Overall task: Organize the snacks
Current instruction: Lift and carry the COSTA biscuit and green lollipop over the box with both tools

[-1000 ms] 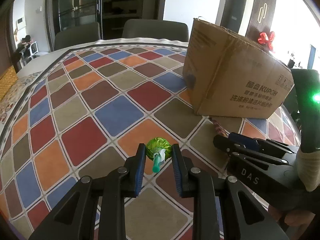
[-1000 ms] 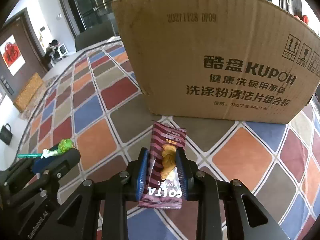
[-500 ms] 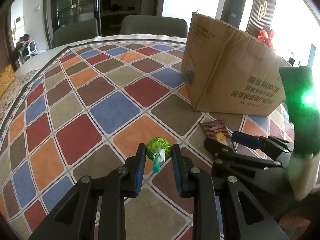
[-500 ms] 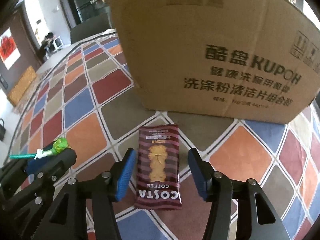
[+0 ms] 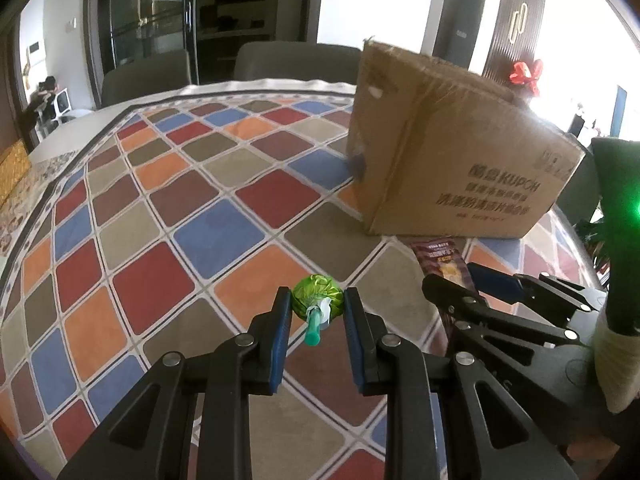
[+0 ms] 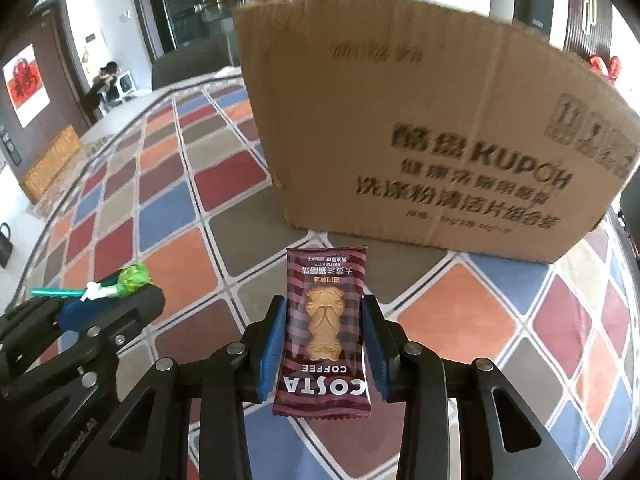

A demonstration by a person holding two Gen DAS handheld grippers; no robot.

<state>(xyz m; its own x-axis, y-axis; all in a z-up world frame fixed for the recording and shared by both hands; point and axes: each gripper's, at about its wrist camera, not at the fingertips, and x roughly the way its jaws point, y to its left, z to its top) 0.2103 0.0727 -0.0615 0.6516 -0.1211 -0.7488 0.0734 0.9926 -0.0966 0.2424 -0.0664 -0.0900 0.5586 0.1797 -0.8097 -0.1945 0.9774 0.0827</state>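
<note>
Left gripper [image 5: 313,312] pinches a green-wrapped lollipop [image 5: 318,300], stick toward the camera. Right gripper [image 6: 325,334] grips a maroon Costa Coffee biscuit packet [image 6: 324,332] by its long edges; the packet appears raised off the chequered tablecloth [image 5: 160,216], though contact is not certain. Cardboard box [image 6: 420,128] stands at twelve o'clock from the packet, near it. The lollipop sits at nine o'clock in the right wrist view.

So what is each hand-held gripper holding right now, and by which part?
Left hand-held gripper pinches the green lollipop by its wrapped head; right hand-held gripper clamps the Costa biscuit packet across its middle.
</note>
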